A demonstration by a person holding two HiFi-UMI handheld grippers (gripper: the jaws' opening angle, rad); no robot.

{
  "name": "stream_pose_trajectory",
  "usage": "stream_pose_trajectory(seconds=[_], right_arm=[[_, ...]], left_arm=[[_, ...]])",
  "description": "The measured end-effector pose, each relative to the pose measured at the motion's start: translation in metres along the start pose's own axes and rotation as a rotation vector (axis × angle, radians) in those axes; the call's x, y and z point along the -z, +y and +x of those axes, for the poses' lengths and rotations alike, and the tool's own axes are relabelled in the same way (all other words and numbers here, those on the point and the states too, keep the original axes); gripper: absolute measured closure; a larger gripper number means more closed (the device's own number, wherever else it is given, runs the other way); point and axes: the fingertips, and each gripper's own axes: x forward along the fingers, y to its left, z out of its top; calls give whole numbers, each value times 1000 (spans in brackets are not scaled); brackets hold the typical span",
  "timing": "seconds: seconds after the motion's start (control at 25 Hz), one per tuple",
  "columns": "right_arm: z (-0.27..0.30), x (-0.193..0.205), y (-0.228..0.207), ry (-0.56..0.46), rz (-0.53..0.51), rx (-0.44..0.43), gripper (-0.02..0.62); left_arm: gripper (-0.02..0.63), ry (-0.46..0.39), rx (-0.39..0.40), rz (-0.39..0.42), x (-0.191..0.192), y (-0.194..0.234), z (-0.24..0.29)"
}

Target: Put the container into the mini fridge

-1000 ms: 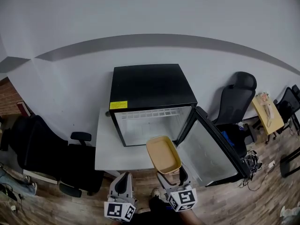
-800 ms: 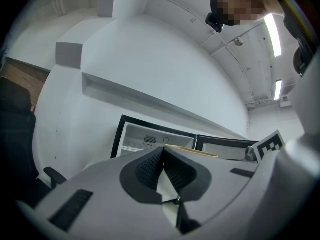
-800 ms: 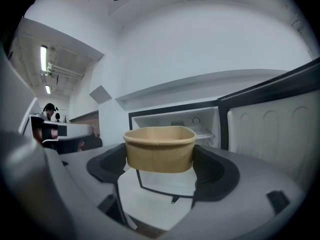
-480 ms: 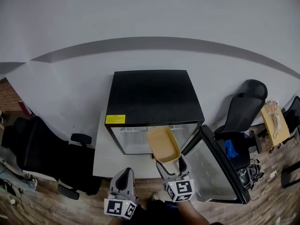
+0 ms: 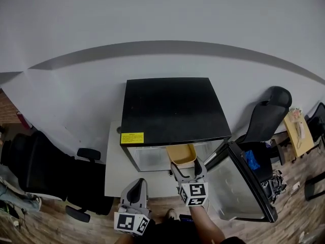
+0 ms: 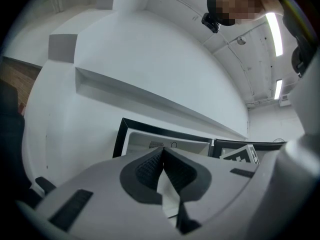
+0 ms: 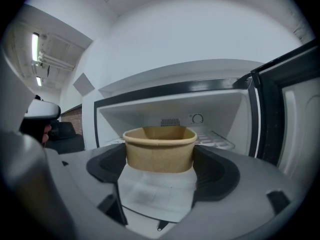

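The tan paper container [image 5: 182,154] is off any surface, pinched at its near end between the jaws of the right gripper [image 5: 187,165]. In the right gripper view the jaws press on its two side walls and its open top faces up, level (nothing can be seen inside it). In the head view its far end is tucked under the front edge of the mini fridge's black top, so it sits at the mouth of the cavity. How far it has passed the sill I cannot tell.

The move turns on one relation: the cavity lies straight ahead of the container, on the far side. The right gripper view shows this best, with the container [image 7: 160,149] centred in the white opening of the mini fridge [image 7: 150,109] and the rear wall and its dial beyond it. Judging from that, a plain push away from the person, held level, would carry it in without turning.

The door [image 5: 244,187] stands swung out to the right and near, clear of that line. The left gripper [image 5: 136,192] hangs lower left, nearer the person and well apart from the container. Its jaws are pressed together on nothing, so the right hand alone serves.
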Motion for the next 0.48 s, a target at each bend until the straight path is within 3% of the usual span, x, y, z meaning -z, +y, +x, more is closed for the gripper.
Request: stream_pose_trajectory(seconds=[0.48], right_arm=[[56, 0, -5, 21, -55, 70, 175]], left_arm=[[598, 7, 16, -18, 0, 28, 12]])
